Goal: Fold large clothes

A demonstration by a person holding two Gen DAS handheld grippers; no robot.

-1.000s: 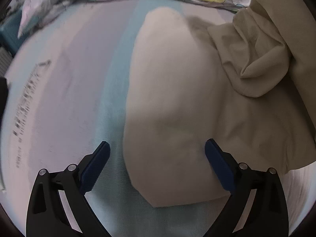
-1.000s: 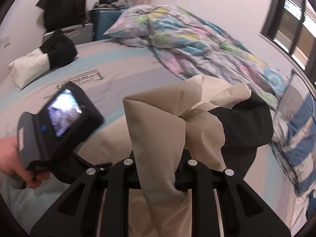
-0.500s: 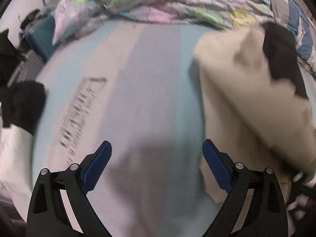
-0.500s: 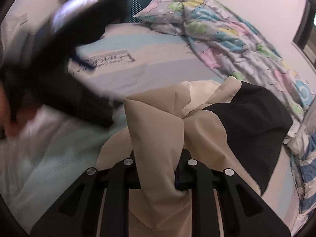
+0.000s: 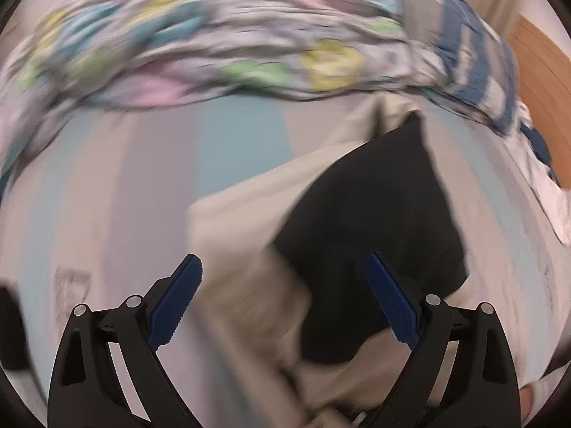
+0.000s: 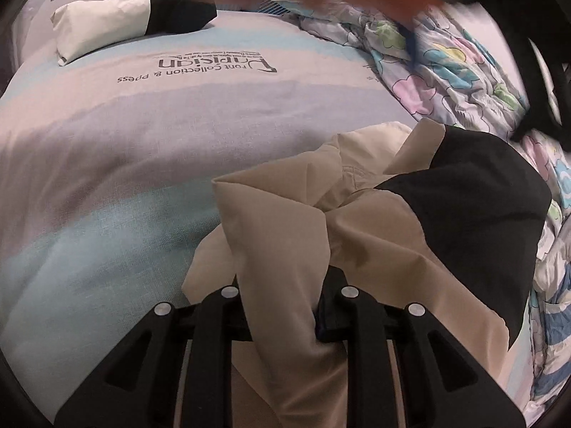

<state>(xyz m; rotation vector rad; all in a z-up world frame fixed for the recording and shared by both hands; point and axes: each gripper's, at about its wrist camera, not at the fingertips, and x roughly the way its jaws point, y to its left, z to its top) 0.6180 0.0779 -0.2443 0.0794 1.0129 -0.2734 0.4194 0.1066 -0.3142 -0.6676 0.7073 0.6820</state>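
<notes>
A large beige garment with a black panel lies bunched on the striped bed sheet. My right gripper is shut on a fold of its beige cloth, which rises up between the fingers. In the blurred left wrist view the same garment lies below my left gripper, which is open and empty, its blue pads wide apart above the beige and black cloth.
A crumpled floral duvet lies along the far right of the bed; it also shows in the left wrist view. A folded white and black garment sits at the far left. A blue striped pillow lies by a wooden board.
My left gripper has swung from over the bare sheet to above the garment's black panel. My right gripper has kept its hold and the garment has sunk lower onto the bed.
</notes>
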